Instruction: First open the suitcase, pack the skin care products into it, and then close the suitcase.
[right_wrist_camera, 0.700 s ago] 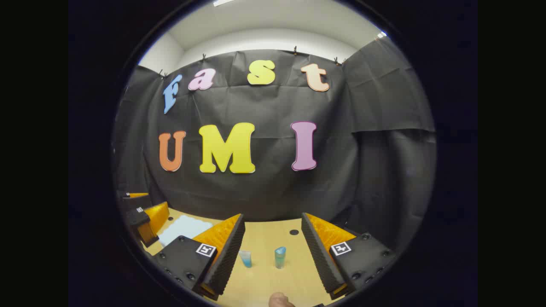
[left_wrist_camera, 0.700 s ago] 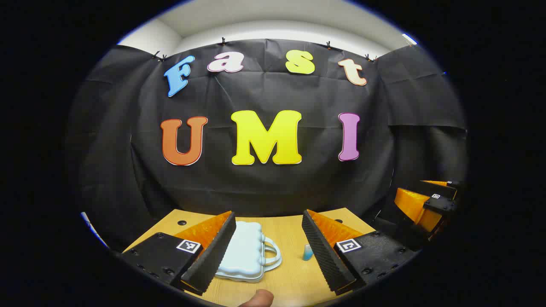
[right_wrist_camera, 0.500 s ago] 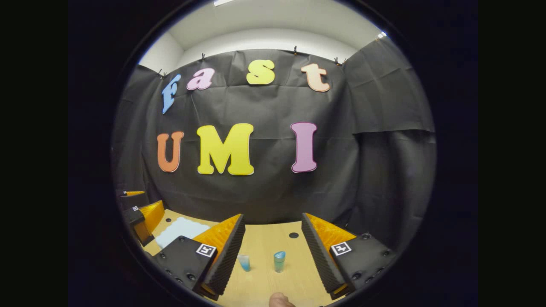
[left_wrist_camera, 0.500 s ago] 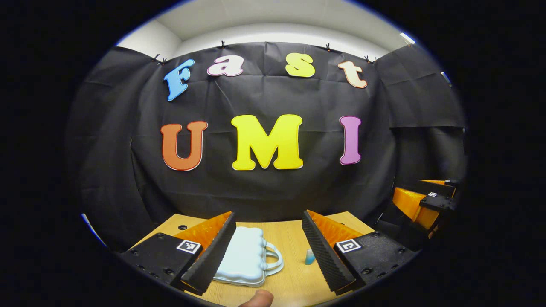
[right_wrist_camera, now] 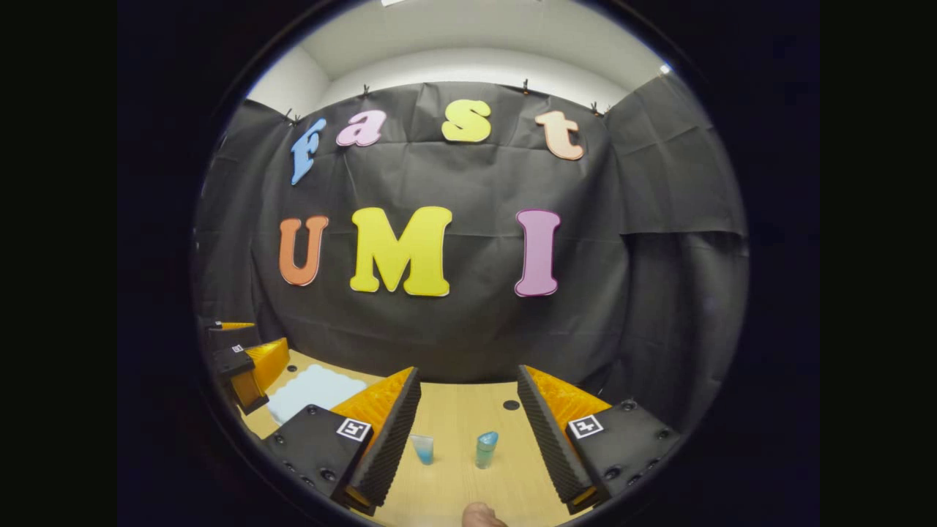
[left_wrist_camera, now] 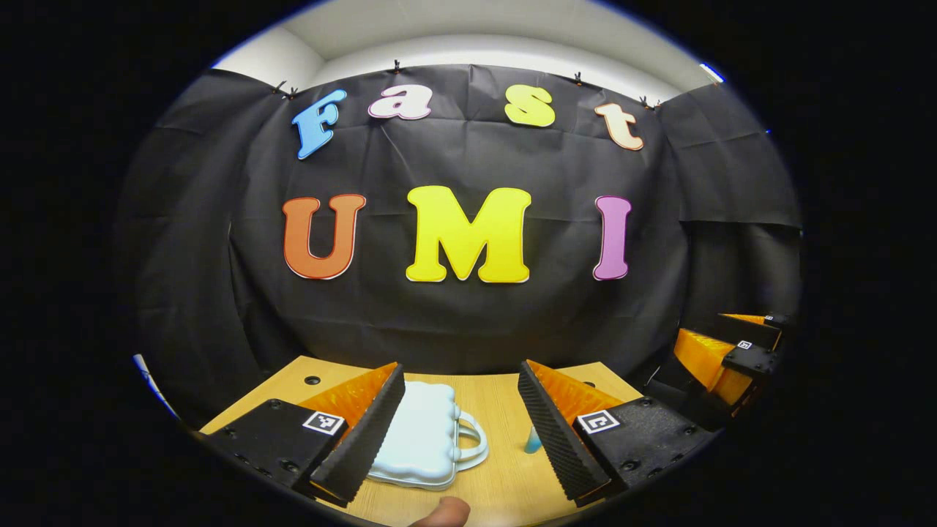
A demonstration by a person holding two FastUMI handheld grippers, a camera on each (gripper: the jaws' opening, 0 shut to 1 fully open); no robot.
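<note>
A small pale-blue suitcase (left_wrist_camera: 423,436) lies flat and closed on the wooden table (left_wrist_camera: 498,410), its handle pointing right; my left gripper (left_wrist_camera: 461,435) hovers open above and in front of it, the left finger hiding its left part. A small blue tube (left_wrist_camera: 532,440) peeks out beside the right finger. In the right gripper view, my right gripper (right_wrist_camera: 468,446) is open above the table, with a clear blue-filled tube (right_wrist_camera: 422,448) and a teal bottle (right_wrist_camera: 485,449) standing between its fingers, farther off. The suitcase (right_wrist_camera: 315,390) lies at left there.
The other gripper (left_wrist_camera: 732,359) shows at the right edge of the left gripper view, and the left one (right_wrist_camera: 245,362) at the left edge of the right gripper view. Small round holes (right_wrist_camera: 511,405) dot the table. A fingertip (left_wrist_camera: 443,512) shows at the bottom.
Both views have shifted slightly: the wall drifted a little right in each. Both grippers stay open and the suitcase and bottles have not moved.
</note>
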